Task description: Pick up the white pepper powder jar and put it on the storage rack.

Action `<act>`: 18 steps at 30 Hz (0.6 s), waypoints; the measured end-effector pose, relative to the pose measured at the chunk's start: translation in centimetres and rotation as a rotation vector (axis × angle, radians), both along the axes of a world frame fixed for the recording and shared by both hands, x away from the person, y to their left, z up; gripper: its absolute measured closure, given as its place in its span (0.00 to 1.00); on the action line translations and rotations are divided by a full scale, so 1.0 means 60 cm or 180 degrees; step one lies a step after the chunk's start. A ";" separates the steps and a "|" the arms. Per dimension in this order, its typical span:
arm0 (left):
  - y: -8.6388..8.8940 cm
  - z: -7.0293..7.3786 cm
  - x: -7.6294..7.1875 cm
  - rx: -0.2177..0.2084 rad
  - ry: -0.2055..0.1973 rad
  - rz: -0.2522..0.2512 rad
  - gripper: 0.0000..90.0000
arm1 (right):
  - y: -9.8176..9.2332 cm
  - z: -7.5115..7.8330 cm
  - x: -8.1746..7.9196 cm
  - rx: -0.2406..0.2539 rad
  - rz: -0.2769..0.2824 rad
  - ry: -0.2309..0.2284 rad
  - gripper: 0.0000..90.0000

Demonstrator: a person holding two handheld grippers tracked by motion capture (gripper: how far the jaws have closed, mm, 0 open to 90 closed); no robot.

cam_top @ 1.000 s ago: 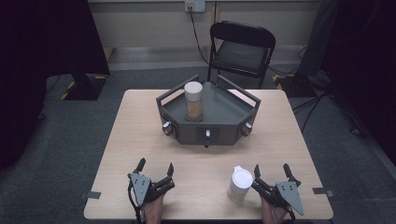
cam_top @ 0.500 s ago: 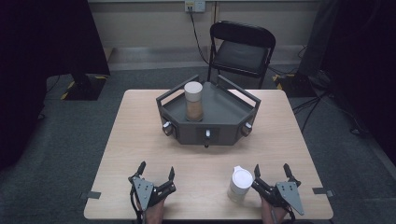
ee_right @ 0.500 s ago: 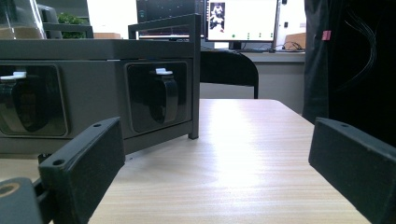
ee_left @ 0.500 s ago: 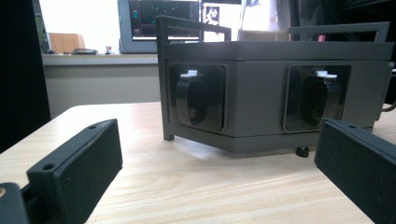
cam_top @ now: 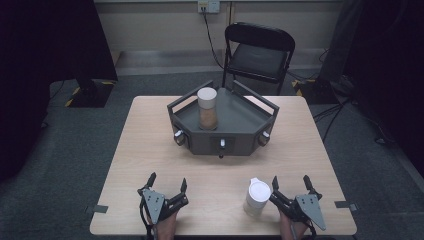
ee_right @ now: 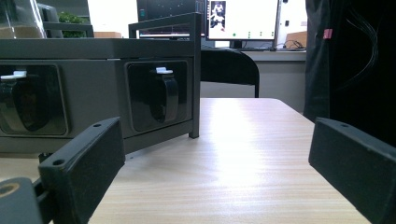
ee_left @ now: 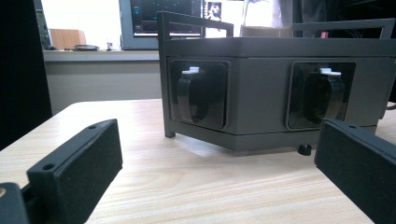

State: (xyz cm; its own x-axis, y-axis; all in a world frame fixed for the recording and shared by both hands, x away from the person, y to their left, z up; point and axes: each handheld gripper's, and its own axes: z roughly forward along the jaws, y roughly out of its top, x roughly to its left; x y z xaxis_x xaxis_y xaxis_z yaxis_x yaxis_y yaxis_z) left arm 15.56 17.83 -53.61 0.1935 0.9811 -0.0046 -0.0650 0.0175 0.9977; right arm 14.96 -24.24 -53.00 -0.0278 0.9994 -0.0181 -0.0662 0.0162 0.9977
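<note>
Pale wood table [cam_top: 150, 145] on grey carpet, a black folding chair [cam_top: 260, 55] behind. Left gripper [cam_top: 167, 185] and right gripper [cam_top: 290, 186] rest at the near edge, jaws wide, empty. White cup [cam_top: 258, 197] stands just beside the right gripper. Grey tray [cam_top: 240, 122] at centre holds a jar [cam_top: 207, 108].

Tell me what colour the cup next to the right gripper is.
White; the cup beside the right gripper shows best in the high view.

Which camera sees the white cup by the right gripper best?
The high view: the white cup stands whole on the table, just left of the right gripper. The two gripper views look toward the grey stand instead.
</note>
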 end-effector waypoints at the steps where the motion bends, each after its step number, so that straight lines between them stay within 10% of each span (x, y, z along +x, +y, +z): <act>1: 0.000 0.000 0.000 0.0000 0.0000 -0.0005 0.00 | 0.000 0.000 0.000 0.0000 0.0005 -0.0001 0.02; 18: -0.001 0.000 0.000 0.0001 0.0003 0.0007 0.00 | -0.003 0.021 -0.001 0.0043 0.0029 0.0077 0.01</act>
